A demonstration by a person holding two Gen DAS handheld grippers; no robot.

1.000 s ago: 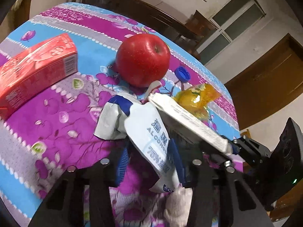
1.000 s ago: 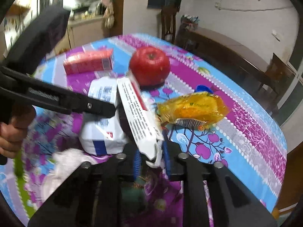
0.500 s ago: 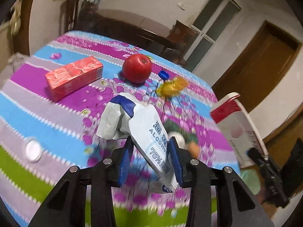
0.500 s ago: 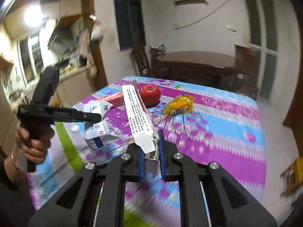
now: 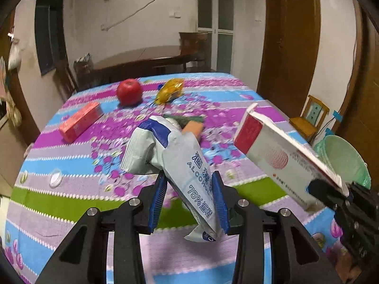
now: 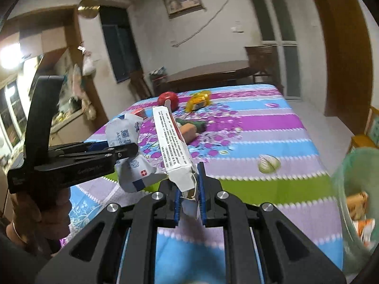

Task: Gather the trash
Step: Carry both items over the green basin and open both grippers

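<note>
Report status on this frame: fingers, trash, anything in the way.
Left gripper shut on alcohol wipes pack. Right gripper shut on white-and-red box. Both lifted off table. Green bin at right; path looks clear.

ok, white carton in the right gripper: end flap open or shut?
Open. The white carton's far end flap stands lifted off the red end face; right gripper clamps its other end.

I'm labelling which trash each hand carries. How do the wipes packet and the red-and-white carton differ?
The wipes packet is soft, crumpled, blue-and-white; the carton is stiff, flat-sided, red-ended. The left gripper clamps the packet, the right gripper the carton. Both are lifted off the table.
</note>
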